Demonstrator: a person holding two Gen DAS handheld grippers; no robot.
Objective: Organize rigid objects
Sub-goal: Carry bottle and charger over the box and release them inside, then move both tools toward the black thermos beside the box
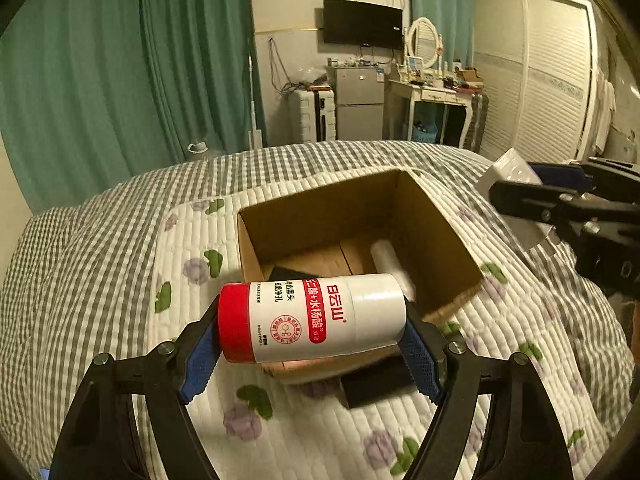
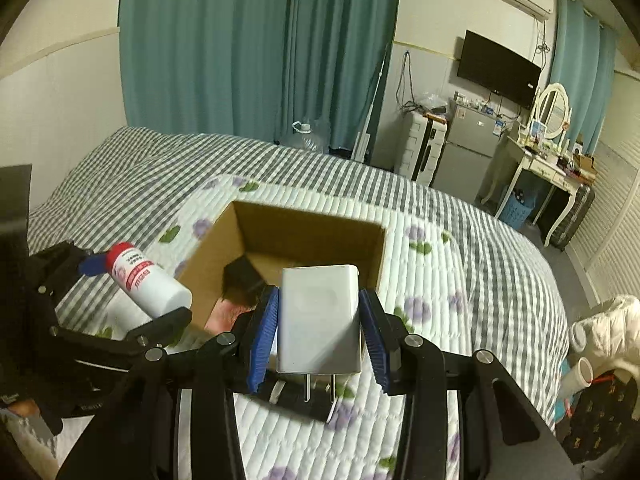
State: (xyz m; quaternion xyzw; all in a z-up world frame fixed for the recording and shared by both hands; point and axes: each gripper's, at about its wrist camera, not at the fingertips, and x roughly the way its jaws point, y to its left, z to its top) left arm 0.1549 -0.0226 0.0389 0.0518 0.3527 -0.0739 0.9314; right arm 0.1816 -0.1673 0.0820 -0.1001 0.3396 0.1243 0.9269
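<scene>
My left gripper [image 1: 312, 320] is shut on a white bottle with a red cap [image 1: 312, 316], held sideways just above the near rim of an open cardboard box [image 1: 320, 204] on the bed. The box holds a black item [image 1: 286, 273] and a white cylinder [image 1: 388, 256]. My right gripper [image 2: 318, 312] is shut on a white charger plug [image 2: 318, 320], prongs toward me, held near the box's [image 2: 308, 224] near edge. The left gripper with the bottle [image 2: 148, 280] shows at the left of the right wrist view; the right gripper with the charger [image 1: 512, 172] shows at the far right of the left wrist view.
A black flat object [image 1: 376, 384] lies on the floral quilt [image 1: 192, 248] in front of the box. Checked bedding [image 2: 460, 216] covers the rest of the bed. Teal curtains, a fridge, a dressing table and a wardrobe stand beyond the bed.
</scene>
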